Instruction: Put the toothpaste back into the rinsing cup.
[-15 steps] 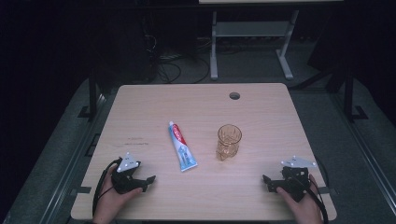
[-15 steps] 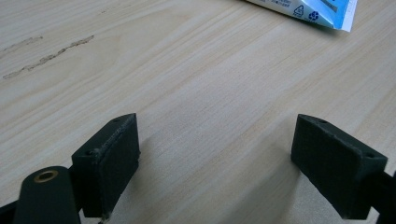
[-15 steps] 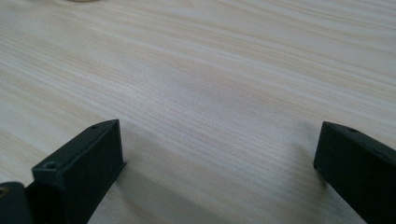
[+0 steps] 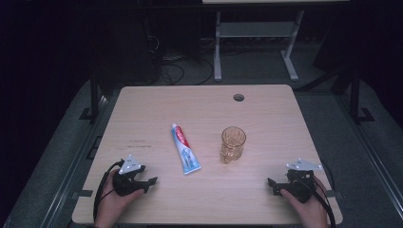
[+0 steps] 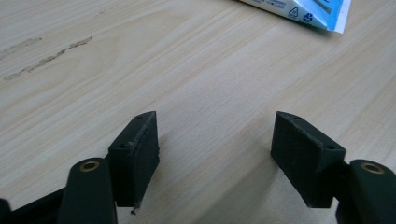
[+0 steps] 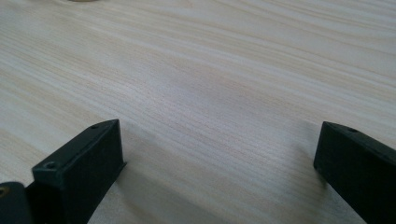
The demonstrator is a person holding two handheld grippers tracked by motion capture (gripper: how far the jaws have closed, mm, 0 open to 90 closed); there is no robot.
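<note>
Toothpaste tube (image 4: 185, 148) lies flat near the middle of the wooden table (image 4: 157, 104), cap end pointing away from the person, flat blue end pointing back toward the near edge. Just to its right, apart from it, stands an amber glass (image 4: 233, 144), upright on the wood.

Down at the near left corner, the left gripper (image 4: 151, 181) rests low over the table in the person's left hand (image 4: 113, 202), pointing to the right, toward the space below the tube. Its jaws stand wide with nothing between them; in the left gripper view, bare wood shows between the two black pads (image 5: 140, 154), and the blue corner of the tube (image 5: 322, 11) sits well ahead at the top edge, not touched.

Over at the near right corner, the right gripper (image 4: 271, 184) sits in the right hand (image 4: 311, 209), pointing left across the table. Its jaws are spread wide too, and the right gripper view shows plain wood grain between them. The glass is well ahead of it and not touched.

A round hole (image 4: 238, 97) marks the far side of the table.
</note>
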